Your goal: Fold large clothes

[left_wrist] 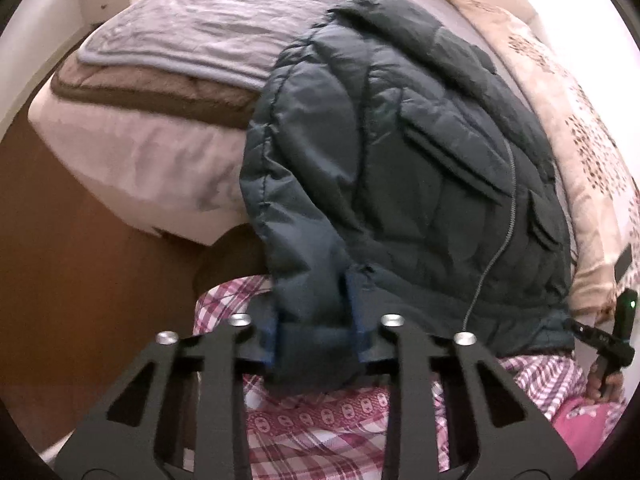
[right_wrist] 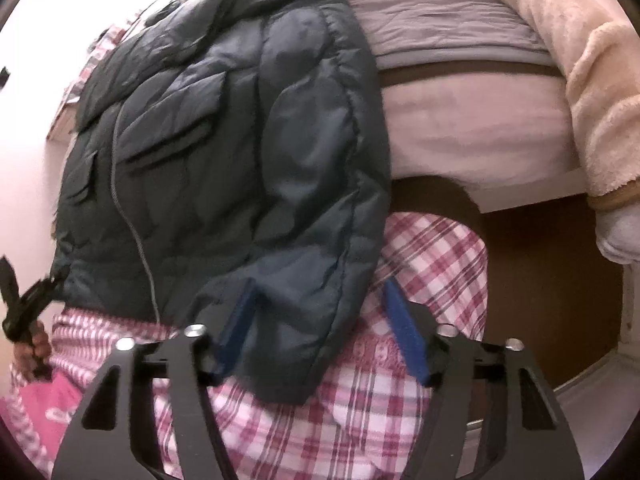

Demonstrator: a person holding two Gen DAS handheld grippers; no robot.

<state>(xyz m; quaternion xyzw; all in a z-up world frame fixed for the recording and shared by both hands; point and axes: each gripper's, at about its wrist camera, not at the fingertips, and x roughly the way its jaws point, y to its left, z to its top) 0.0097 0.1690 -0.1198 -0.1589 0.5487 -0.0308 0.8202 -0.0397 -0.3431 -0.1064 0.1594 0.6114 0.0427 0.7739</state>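
Note:
A dark teal quilted puffer jacket (left_wrist: 400,152) lies on the bed with its zipper side up and hangs over the near edge. My left gripper (left_wrist: 316,320) is shut on the jacket's sleeve cuff, the blue pads pinching the fabric. In the right wrist view the jacket (right_wrist: 224,152) fills the left and middle. My right gripper (right_wrist: 320,320) has its jaws wide apart; the other sleeve cuff (right_wrist: 296,340) hangs between the blue pads (right_wrist: 404,332), touching only the left one. The other gripper shows at each view's edge (left_wrist: 612,340) (right_wrist: 24,300).
The bed carries a grey quilt (left_wrist: 192,36), a brown blanket edge and a pale sheet (left_wrist: 132,160). A cream fleece blanket (right_wrist: 580,60) lies at the right. The person's pink plaid clothing (right_wrist: 360,420) is just below the grippers. Brown floor (left_wrist: 80,280) lies beside the bed.

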